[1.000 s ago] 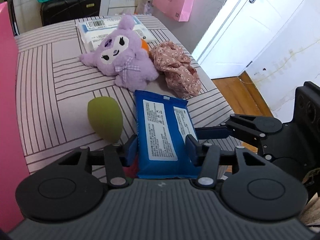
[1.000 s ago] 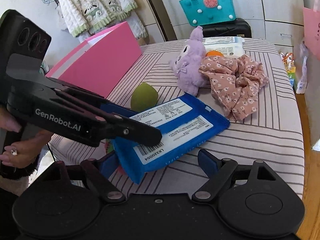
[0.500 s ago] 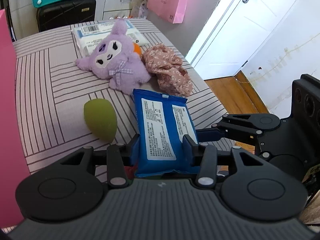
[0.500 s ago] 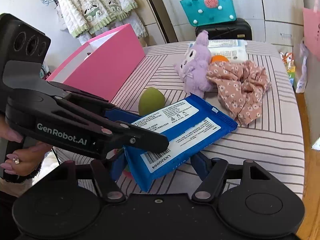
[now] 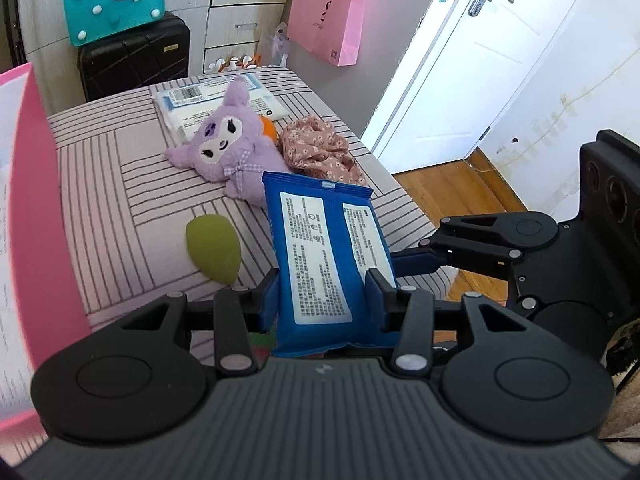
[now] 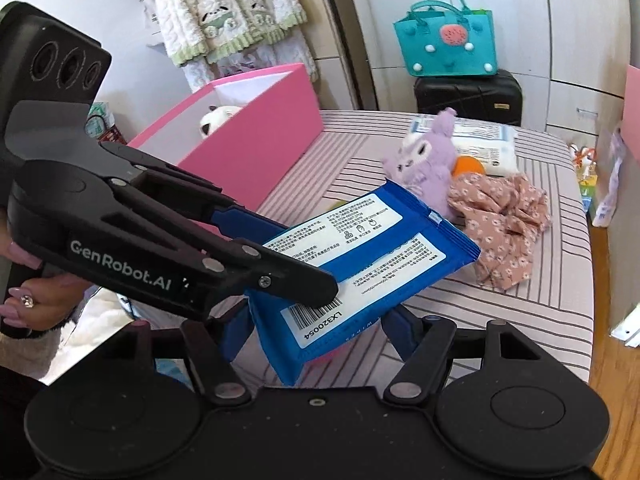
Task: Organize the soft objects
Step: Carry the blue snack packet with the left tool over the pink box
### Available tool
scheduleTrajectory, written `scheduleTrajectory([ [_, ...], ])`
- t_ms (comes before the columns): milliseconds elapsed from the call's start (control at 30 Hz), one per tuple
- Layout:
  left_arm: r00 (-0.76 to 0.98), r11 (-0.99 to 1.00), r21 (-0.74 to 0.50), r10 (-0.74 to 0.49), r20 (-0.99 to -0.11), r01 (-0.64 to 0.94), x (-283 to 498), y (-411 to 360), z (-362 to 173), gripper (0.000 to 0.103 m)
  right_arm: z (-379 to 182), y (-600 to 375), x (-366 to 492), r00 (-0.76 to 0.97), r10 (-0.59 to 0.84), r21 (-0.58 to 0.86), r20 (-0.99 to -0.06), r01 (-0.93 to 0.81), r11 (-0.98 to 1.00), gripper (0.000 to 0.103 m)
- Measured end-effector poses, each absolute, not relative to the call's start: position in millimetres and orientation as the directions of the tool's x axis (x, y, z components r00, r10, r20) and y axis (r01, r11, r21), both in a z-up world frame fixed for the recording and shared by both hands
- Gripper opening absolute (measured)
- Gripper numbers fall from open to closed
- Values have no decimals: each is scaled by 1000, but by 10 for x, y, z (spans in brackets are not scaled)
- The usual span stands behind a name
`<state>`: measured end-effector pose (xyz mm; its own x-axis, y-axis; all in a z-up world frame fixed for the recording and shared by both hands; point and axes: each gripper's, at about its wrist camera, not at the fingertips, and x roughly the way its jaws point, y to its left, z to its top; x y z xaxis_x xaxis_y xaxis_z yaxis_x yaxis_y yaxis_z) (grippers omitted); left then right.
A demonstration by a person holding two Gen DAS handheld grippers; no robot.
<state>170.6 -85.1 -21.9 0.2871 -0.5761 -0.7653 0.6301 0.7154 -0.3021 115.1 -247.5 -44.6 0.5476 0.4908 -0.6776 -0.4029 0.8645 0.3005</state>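
Pinching the blue wipes pack (image 5: 326, 264) by its two long sides, my left tool (image 5: 323, 299) holds it lifted off the striped desk (image 5: 120, 200), with the label side up and the far sealed end pointing away from me. The blue pads (image 5: 270, 300) of that tool press against the pack's edges on either side. My right tool (image 6: 316, 330) sits just under the near end of the same pack (image 6: 360, 264), its jaws spread to either side of it; I cannot tell whether they touch the pack. In the left wrist view the right tool (image 5: 424, 260) reaches in from my right, its blue finger (image 5: 416, 261) close beside the pack's edge. Ahead of the left tool and a little to its left, a green egg-shaped sponge (image 5: 212, 250) lies on the desk. Farther ahead, a purple plush toy (image 5: 232, 152) lies on its back, with an orange ball (image 5: 267, 130) tucked just behind it and a crumpled floral cloth (image 5: 320, 152) touching its right side. Beyond the toy lies a flat white packet (image 5: 212, 104) with a barcode. To the far left of my left tool stands a pink box (image 6: 256, 148), open at the top, with a white plush toy (image 6: 218, 118) showing inside it. Past the far end of the desk, a teal bag (image 5: 114, 4) rests on a black suitcase (image 5: 134, 60), and a pink paper bag (image 5: 326, 26) hangs on the wall.
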Motion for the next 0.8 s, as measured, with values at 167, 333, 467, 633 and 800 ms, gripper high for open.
scheduleTrajectory([
  [167, 267, 720, -318, -571, -776, 616, 1594, -721, -109, 42, -323, -2357, 1040, 520, 498, 279, -694, -443, 852, 74],
  [333, 274, 728, -311, -563, -780, 611, 1424, -577, 39, 42, -148, -2171, 874, 513, 486, 214, -708, -499, 839, 74],
  [467, 295, 742, -297, -552, -780, 602, 1264, -436, 157, 42, -14, -1994, 739, 509, 484, 168, -712, -545, 821, 74],
  [633, 335, 764, -284, -541, -772, 579, 1067, -231, 290, 42, 142, -1793, 577, 506, 498, 129, -704, -599, 790, 74],
  [800, 386, 789, -260, -523, -760, 556, 889, -28, 394, 42, 275, -1631, 501, 492, 518, 104, -700, -647, 756, 74],
])
